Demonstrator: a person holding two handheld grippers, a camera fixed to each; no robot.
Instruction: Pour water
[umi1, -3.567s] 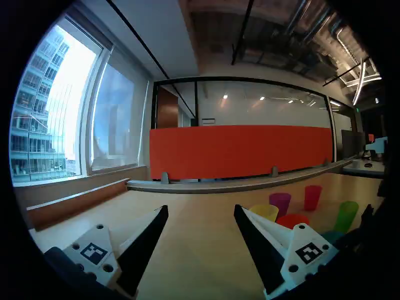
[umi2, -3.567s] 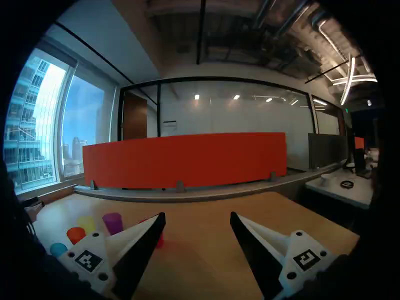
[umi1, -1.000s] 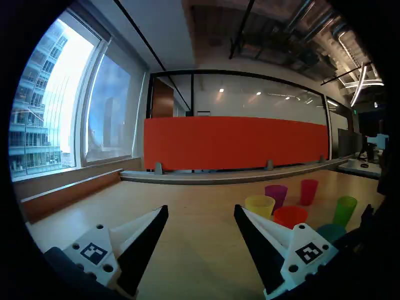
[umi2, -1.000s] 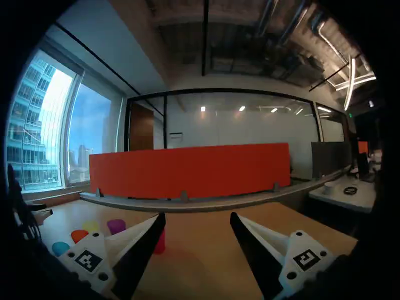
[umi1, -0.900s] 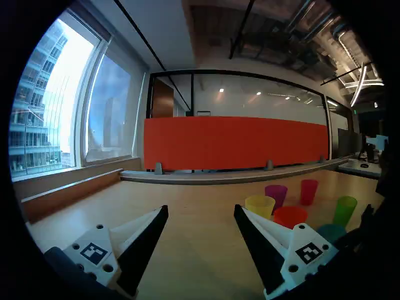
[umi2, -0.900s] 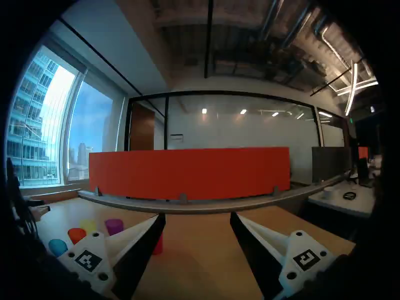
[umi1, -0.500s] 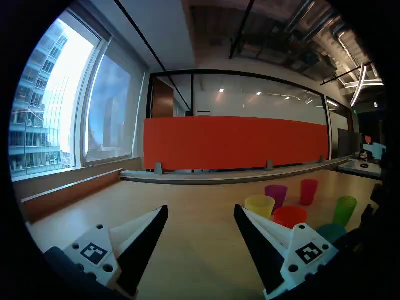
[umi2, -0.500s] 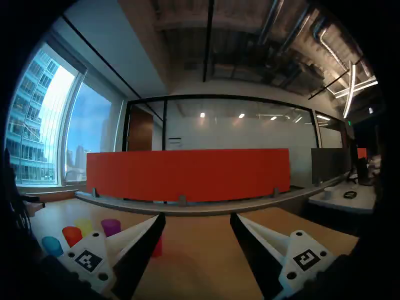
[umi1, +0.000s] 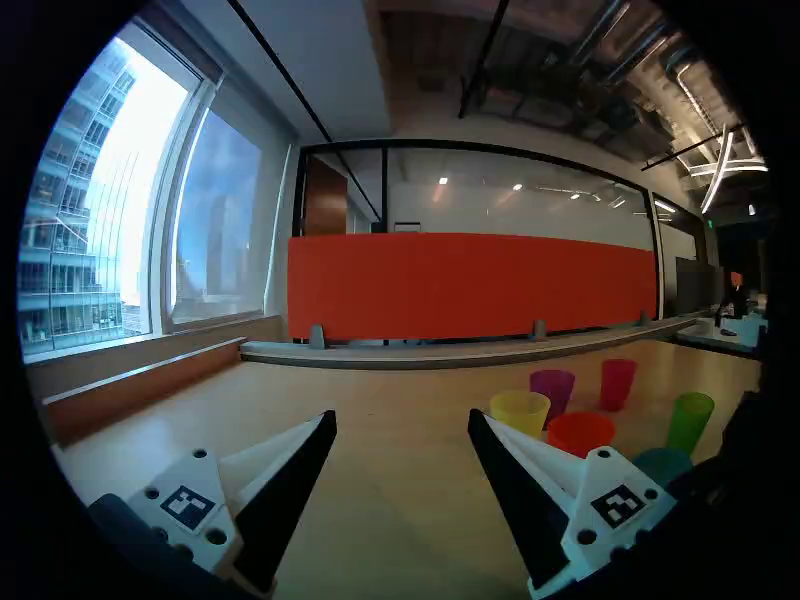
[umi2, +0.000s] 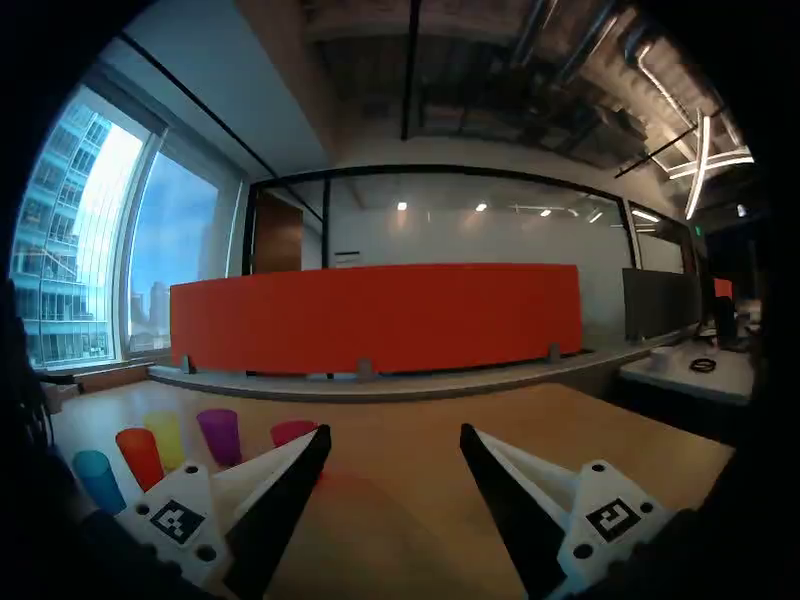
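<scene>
Several plastic cups stand on the wooden table (umi1: 390, 480). In the left gripper view I see a yellow cup (umi1: 520, 411), a purple cup (umi1: 552, 390), a pink-red cup (umi1: 616, 383), an orange cup (umi1: 580, 432), a green cup (umi1: 692, 420) and a teal cup (umi1: 662, 465), to the right. My left gripper (umi1: 400, 425) is open and holds nothing. In the right gripper view the teal cup (umi2: 98, 480), orange cup (umi2: 140, 456), yellow cup (umi2: 165, 438), purple cup (umi2: 220, 435) and pink-red cup (umi2: 292, 432) line up at the left. My right gripper (umi2: 395, 438) is open and holds nothing.
An orange divider panel (umi1: 470, 285) runs along the table's far edge. Large windows (umi1: 110, 230) are at the left. Another desk (umi2: 690, 375) with small items stands at the right. A wide stretch of table lies ahead of both grippers.
The right gripper has dropped lower and closer to the cups, which now look taller and nearer at its left. The left gripper has hardly moved.
</scene>
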